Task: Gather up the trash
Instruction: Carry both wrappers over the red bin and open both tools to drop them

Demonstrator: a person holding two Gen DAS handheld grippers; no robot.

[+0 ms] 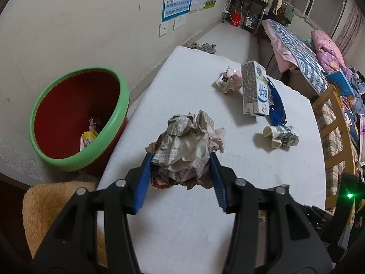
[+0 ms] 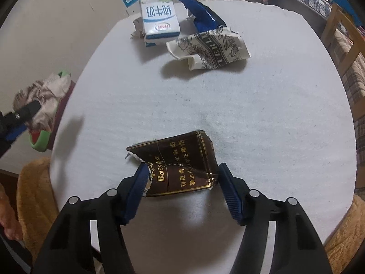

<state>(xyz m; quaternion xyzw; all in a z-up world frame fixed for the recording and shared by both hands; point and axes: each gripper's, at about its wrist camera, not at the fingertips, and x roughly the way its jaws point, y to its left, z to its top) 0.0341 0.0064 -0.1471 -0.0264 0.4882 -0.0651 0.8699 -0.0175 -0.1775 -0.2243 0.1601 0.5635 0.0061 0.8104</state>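
Observation:
My left gripper [image 1: 180, 159] is shut on a crumpled newspaper ball [image 1: 186, 146] and holds it above the white table [image 1: 182, 228], right of the red bin with a green rim [image 1: 77, 118]. The ball also shows at the left of the right wrist view [image 2: 45, 100]. My right gripper [image 2: 181, 171] has its jaws around a flattened dark brown cigarette pack [image 2: 178, 164] lying on the table [image 2: 251, 114]; both pads touch its edges. A milk carton [image 1: 254, 89] [image 2: 158, 16], a blue wrapper [image 1: 277, 105] [image 2: 200, 13], a crushed paper cup [image 1: 280, 135] [image 2: 209, 48] and a pink crumpled piece [image 1: 229, 80] lie further off.
The bin holds a few wrappers [image 1: 90, 134]. A tan fuzzy cushion [image 1: 45, 205] sits at the table's near left. A wooden chair [image 1: 333, 118] and a cluttered bed [image 1: 308, 52] stand to the right. Shoes [image 1: 205, 46] lie on the floor beyond the table.

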